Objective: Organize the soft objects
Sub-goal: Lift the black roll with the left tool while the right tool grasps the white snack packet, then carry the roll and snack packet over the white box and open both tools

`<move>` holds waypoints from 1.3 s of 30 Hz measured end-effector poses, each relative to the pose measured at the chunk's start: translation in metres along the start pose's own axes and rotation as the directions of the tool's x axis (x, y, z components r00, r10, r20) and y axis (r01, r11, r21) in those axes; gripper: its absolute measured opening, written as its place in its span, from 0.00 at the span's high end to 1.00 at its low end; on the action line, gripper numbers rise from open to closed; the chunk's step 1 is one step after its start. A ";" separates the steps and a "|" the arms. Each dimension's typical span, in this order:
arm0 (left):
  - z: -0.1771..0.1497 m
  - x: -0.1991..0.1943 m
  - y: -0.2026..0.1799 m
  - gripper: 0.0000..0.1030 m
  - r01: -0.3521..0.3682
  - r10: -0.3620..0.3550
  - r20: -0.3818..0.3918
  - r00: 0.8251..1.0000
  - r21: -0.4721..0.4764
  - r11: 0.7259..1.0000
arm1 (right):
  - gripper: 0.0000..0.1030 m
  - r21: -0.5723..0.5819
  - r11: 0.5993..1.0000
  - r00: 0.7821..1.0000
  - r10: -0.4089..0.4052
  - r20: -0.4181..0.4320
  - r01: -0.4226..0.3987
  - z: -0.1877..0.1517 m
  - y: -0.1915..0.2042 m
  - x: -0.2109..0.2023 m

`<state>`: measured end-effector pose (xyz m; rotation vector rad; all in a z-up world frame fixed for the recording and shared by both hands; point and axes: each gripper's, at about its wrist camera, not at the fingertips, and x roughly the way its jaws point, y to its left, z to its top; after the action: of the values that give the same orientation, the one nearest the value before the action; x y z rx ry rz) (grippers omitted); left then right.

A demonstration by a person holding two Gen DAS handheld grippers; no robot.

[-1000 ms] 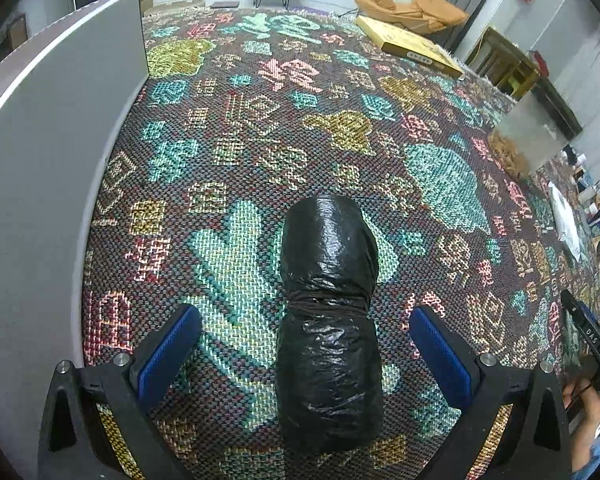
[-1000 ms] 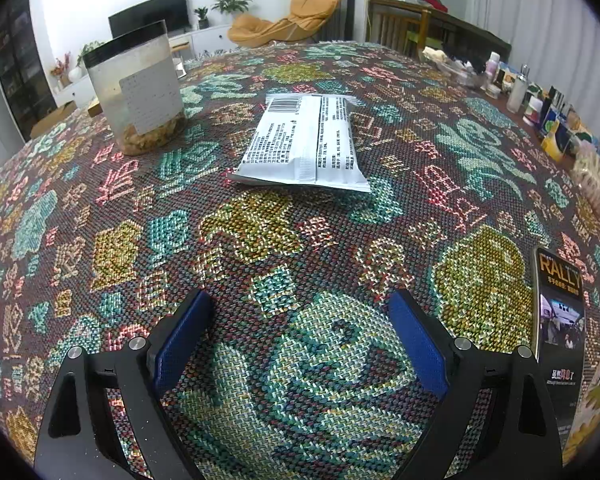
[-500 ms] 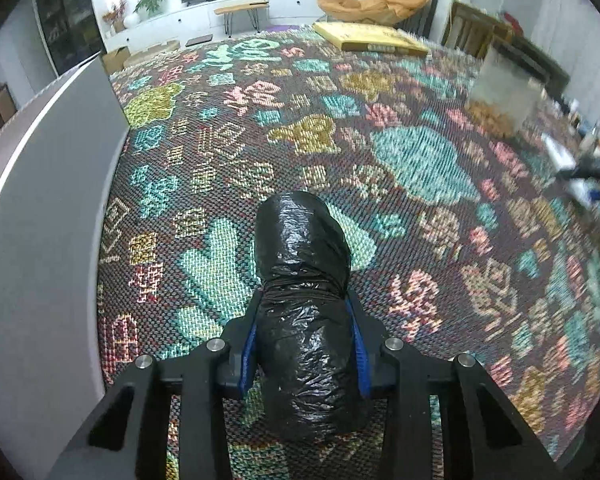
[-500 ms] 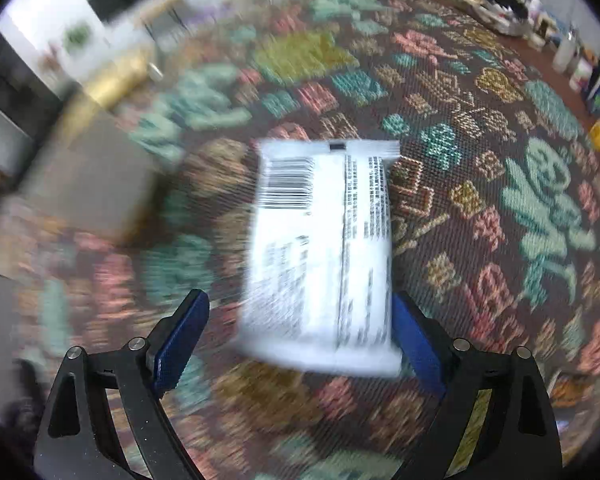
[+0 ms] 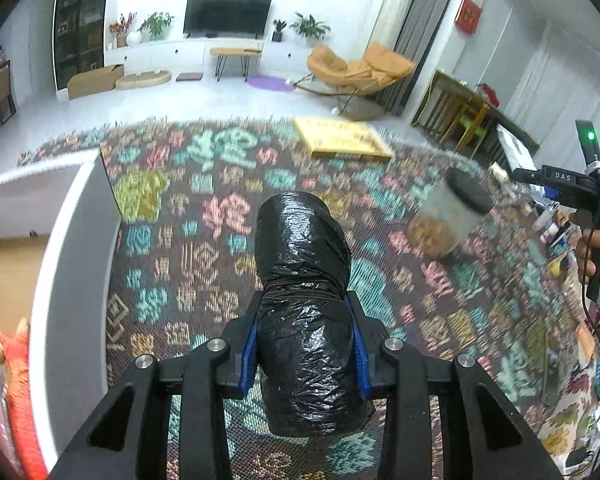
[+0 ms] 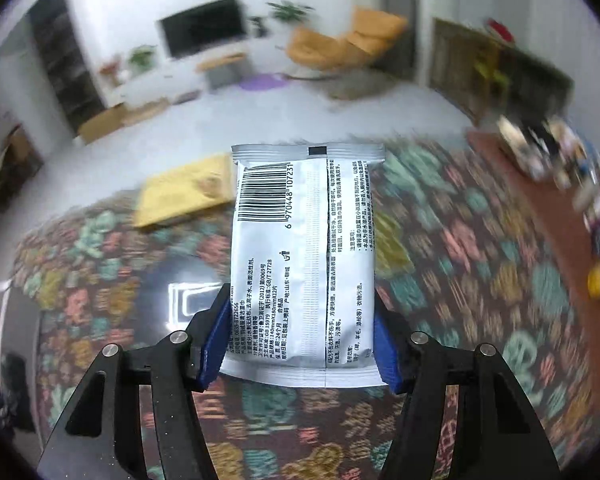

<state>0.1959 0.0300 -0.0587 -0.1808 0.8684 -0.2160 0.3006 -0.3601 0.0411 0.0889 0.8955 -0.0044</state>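
Observation:
A black plastic-wrapped bundle (image 5: 304, 280) is pinched at its middle between the blue pads of my left gripper (image 5: 304, 344), which is shut on it and holds it above the patterned tablecloth (image 5: 188, 248). In the right wrist view a white packet (image 6: 304, 240) with a barcode and printed text stands lengthwise between the blue pads. My right gripper (image 6: 300, 332) presses on both of the packet's long edges, its jaws still closing, and the packet hangs clear of the cloth. The right gripper's body and the hand holding it (image 5: 596, 248) show at the right edge of the left wrist view.
A grey-walled bin (image 5: 72, 264) stands at the left with orange soft items (image 5: 16, 380) inside. A clear jar with a black lid (image 5: 448, 216) and a flat yellow box (image 5: 340, 138) sit on the cloth. Bottles (image 6: 560, 160) crowd the table's right side.
My left gripper closed on the black bundle and lifted it off the cloth. My right gripper swept over to the white packet, closed in on its sides and raised it.

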 end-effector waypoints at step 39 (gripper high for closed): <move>-0.150 -0.270 0.199 0.00 -0.582 0.626 0.162 0.763 -0.247 0.774 | 0.16 -0.419 0.744 0.853 0.473 -0.219 -0.520 -0.227 0.440 -0.117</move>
<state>-0.0659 0.2820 -0.0037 -0.0833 0.6653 0.4970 0.0687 0.0923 0.0244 -0.1265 0.9279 0.7282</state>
